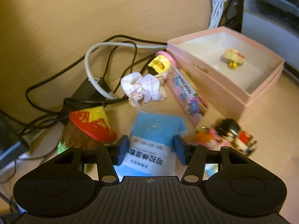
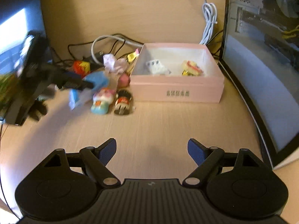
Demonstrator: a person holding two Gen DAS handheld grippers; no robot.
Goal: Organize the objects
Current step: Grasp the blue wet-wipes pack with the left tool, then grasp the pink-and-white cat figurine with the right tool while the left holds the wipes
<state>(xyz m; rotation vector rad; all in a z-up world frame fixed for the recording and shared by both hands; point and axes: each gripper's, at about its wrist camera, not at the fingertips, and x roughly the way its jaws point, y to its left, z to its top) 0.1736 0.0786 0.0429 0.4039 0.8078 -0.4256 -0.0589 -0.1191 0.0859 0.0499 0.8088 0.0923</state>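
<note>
Your left tongs (image 1: pixel 151 149) straddle the blue-and-white packet (image 1: pixel 153 140), pads at its edges; you cannot tell whether they press it. Your right tongs (image 2: pixel 151 152) are spread over bare counter (image 2: pixel 158 123), nothing between them. The pink box (image 2: pixel 176 90) holds two small toys; the other trinkets and the packet lie just left of the box.

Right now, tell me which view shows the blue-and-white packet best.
The left wrist view: the blue-and-white packet lies close, between the left tool's pads, its print visible. The right wrist view shows it small, blurred and partly hidden by that tool.
</note>
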